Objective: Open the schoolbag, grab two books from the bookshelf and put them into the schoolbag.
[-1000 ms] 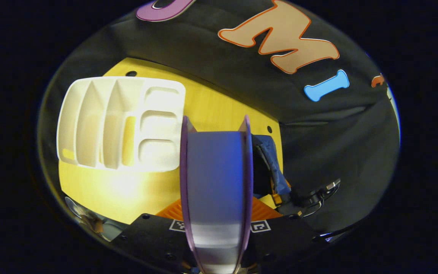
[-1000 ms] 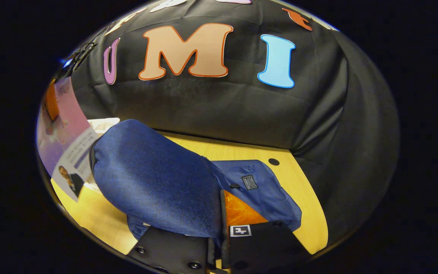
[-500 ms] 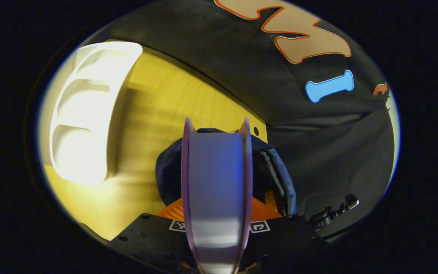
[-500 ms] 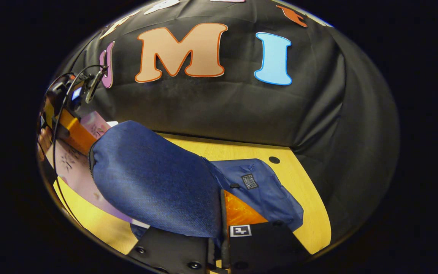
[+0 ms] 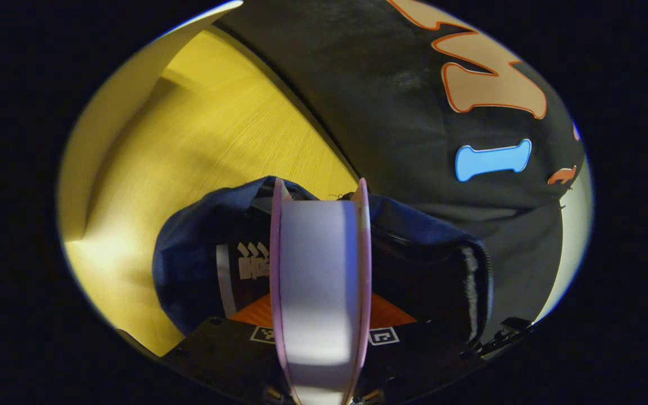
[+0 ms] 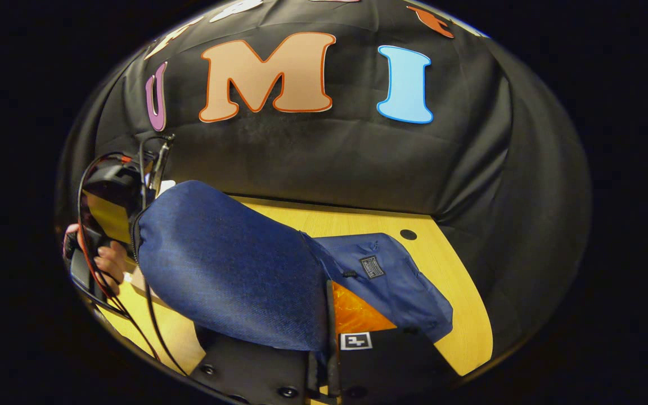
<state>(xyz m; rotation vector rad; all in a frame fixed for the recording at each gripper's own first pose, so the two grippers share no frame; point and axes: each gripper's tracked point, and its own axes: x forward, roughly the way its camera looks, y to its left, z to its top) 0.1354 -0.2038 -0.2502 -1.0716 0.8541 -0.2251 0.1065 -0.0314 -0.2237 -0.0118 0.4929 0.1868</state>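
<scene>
A book (image 5: 317, 281) with pink covers and a pale page edge stands upright between the fingers of my left gripper (image 5: 318, 320), which is shut on it. Its far end reaches over the open mouth of the blue schoolbag (image 5: 194, 264). A dark book (image 5: 245, 264) with white marks lies inside the bag. In the right gripper view, my right gripper (image 6: 328, 323) is shut on the schoolbag's lifted flap (image 6: 228, 270), holding it raised off the bag's body (image 6: 397, 281). The left gripper (image 6: 107, 205) and the hand holding it show at that flap's left edge.
The yellow wooden table (image 5: 200, 146) carries the bag. The white bookshelf (image 5: 116, 118) stands at the far left in the left gripper view. The black cloth wall (image 6: 329, 163) closes off the table's back edge. A round hole (image 6: 408, 234) sits in the tabletop behind the bag.
My left gripper has swung with the book away from the white bookshelf and down to the schoolbag's open mouth. The right gripper has kept the flap raised, almost unmoved.
</scene>
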